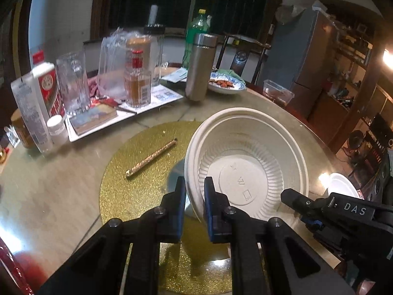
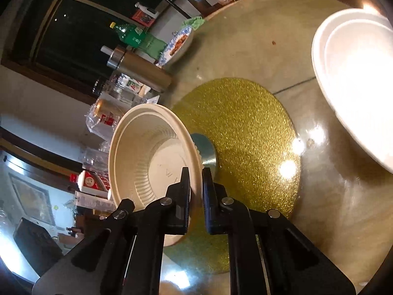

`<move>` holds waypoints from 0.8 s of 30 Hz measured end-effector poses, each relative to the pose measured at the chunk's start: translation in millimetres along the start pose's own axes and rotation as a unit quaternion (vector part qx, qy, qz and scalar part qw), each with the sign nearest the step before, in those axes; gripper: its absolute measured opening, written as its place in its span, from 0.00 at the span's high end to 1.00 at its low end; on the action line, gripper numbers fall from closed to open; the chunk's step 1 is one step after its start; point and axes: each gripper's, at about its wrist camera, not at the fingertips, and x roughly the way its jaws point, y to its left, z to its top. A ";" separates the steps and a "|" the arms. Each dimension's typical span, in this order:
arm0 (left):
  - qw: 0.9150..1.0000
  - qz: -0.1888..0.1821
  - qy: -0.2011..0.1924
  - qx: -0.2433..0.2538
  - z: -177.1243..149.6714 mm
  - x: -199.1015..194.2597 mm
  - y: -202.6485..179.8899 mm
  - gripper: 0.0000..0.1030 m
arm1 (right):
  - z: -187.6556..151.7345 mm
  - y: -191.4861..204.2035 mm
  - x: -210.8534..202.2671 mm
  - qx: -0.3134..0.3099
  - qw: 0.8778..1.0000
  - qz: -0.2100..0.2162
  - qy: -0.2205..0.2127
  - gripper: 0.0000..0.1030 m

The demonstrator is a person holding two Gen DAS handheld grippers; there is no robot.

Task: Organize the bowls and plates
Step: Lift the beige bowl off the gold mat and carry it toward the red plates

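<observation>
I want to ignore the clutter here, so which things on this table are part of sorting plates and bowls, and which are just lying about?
Part of the job:
cream bowl, its rim pinched by the left gripper and the right gripper
white plate on the table

Just lying about:
gold pen on the gold mat
steel flask
green bottle
patterned dish of food
glass mug

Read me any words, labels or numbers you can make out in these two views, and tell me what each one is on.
"DAS": white letters on the black body of the right gripper, seen from the left wrist view.
Embossed marks on the bottom of the beige bowl: too faint to read.
Red and white carton: print too blurred to read.
Amber bottle label and barcode: too small to read.
Green bottle label: unreadable.
</observation>
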 end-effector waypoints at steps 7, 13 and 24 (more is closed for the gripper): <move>0.999 0.033 -0.006 0.015 -1.8 -13.4 -10.5 0.87 | 2.6 -1.7 -9.4 0.011 1.000 0.022 -0.001 0.92; 0.997 0.065 -0.026 0.015 0.0 -49.2 -5.6 0.87 | -3.4 13.0 -17.1 -0.005 0.998 0.063 0.012 0.92; 0.992 0.115 -0.058 -0.013 -19.5 -110.3 25.9 0.85 | -35.9 58.5 -22.6 -0.072 0.990 0.113 0.048 0.92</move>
